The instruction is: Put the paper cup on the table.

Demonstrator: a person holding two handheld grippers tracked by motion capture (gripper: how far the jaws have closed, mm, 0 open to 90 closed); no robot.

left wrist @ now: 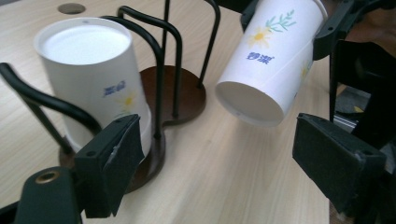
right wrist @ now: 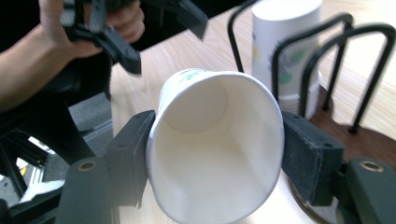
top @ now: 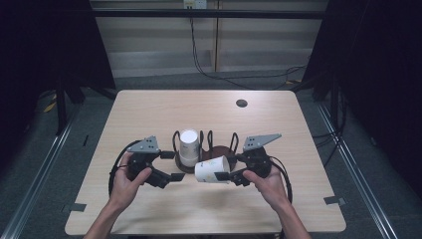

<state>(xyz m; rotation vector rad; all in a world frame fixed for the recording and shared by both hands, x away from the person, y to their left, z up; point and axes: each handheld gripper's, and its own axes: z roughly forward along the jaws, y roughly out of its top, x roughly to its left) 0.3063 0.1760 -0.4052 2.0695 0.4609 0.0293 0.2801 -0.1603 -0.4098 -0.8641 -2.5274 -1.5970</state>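
Left gripper (top: 170,167) sits at about 8 o'clock on the bench (top: 149,107), fingers wide apart and holding nothing. Dead center there's an upside-down cup (top: 189,145) in the wire rack (top: 209,145). Around 5 o'clock, the right gripper (top: 230,167) has its fingers clamped on a tilted paper cup (top: 212,169), squashing its rim.

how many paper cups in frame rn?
2 clearly. One upside down in the wire rack, paper cup; one tilted cup squeezed in the right claw. Stepped rims at the racked one's base hint at more nested beneath it, count unclear.
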